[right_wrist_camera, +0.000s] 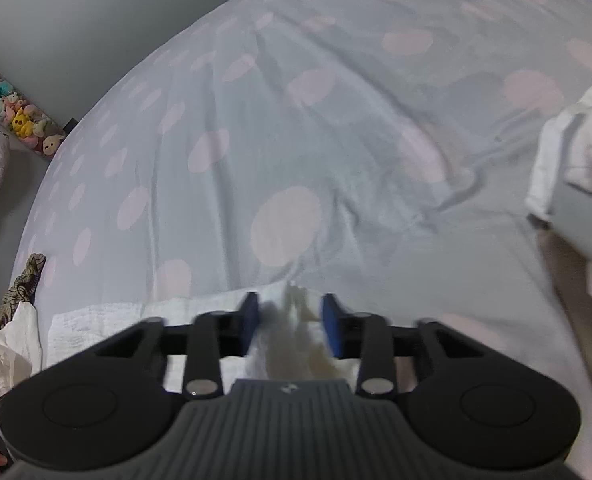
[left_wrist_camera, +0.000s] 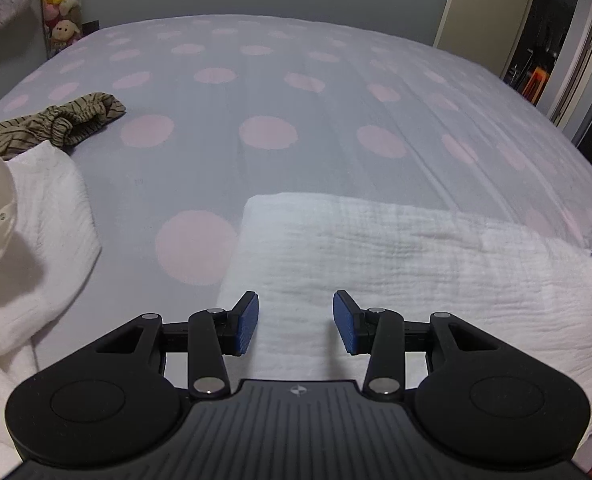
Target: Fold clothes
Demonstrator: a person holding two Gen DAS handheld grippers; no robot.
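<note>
The left gripper hangs over a folded white cloth on the bed. Its two blue pads stand apart with a clear gap, and nothing is pinched between them. It holds nothing.

The right gripper is over the far end of the same white cloth. Its jaws are closer together, and a bunched bit of the cloth sits up between them. The picture is blurry there, so I cannot tell if the pads really squeeze the cloth or just stand beside it.

The left camera shows more. A second white garment with a collar lies crumpled at the left, and a brown striped garment lies just behind it, touching it. Soft toys stand in the far corner, and an open door is at the right.

The right camera shows other things: wrinkles in the spotted sheet, and some more white fabric at the right edge. It sees the striped garment only as a small bit at the left.
</note>
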